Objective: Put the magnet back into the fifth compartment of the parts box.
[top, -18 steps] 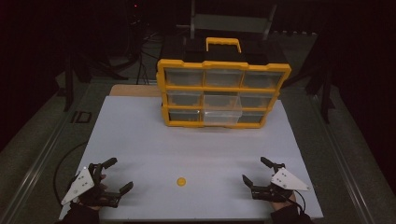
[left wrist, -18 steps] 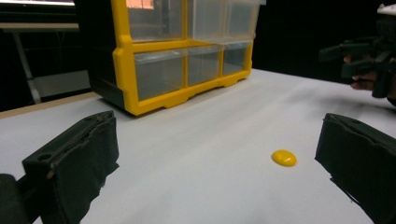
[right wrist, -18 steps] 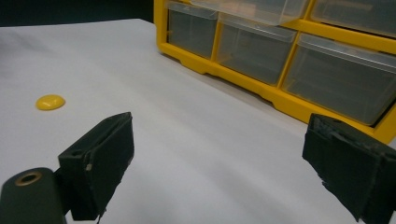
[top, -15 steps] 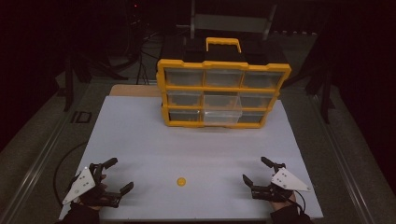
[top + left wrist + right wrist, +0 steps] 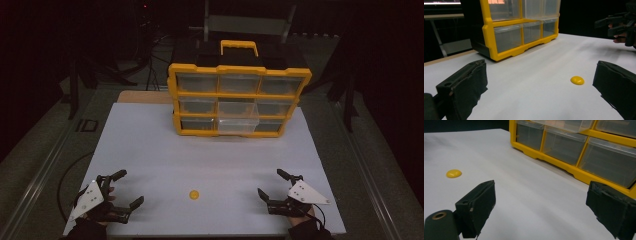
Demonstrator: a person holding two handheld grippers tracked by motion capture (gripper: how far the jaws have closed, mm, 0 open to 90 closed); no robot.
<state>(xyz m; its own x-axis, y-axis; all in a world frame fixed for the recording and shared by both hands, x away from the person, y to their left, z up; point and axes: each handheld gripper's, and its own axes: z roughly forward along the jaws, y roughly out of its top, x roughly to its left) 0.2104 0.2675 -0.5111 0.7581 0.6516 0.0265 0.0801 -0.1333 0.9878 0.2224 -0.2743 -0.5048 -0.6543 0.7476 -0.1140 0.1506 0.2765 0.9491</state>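
Observation:
A small yellow dome-shaped piece [image 5: 194, 194] lies on the white table [image 5: 210, 155] near its front edge, between my two grippers; it is also in the left gripper view [image 5: 577, 80] and the right gripper view [image 5: 453, 173]. My left gripper [image 5: 122, 189] rests at the front left, open, with nothing between its jaws. At the front right my right gripper [image 5: 273, 184] is open and empty too. A yellow organiser [image 5: 239, 99] with clear drawers stands at the back of the table; one bottom-row drawer [image 5: 238, 125] sticks out slightly.
The organiser [image 5: 520, 27] has a yellow handle [image 5: 239, 46] on top and a black case behind it. A cable [image 5: 67, 175] loops off the left edge of the table. Dark floor and stands surround the table.

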